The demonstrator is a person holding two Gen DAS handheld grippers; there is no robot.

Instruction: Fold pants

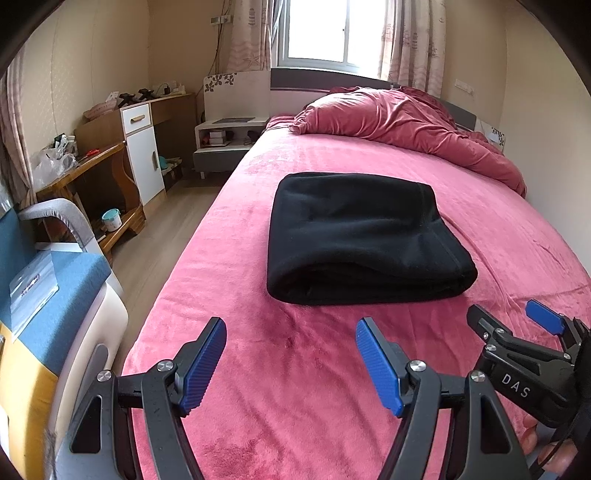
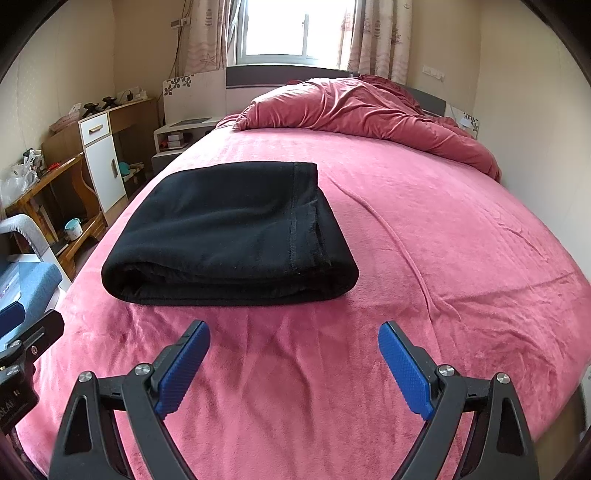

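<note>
The black pants (image 1: pixel 365 236) are seen folded on the bed (image 1: pixel 295 369); folding seems finished. Both grippers, left gripper (image 1: pixel 291 332) and right gripper (image 2: pixel 294 334), are held released near them; only withdrawal is needed.

A pink bed (image 1: pixel 480 240) fills my view, with a crumpled red duvet (image 1: pixel 399 122) heaped at its head under the bright window (image 1: pixel 321 29). Left of it stands a nightstand (image 1: pixel 225 144), then a white cabinet (image 1: pixel 142 147), and a small teal cup (image 1: pixel 111 219) sits low on a wooden shelf.
</note>
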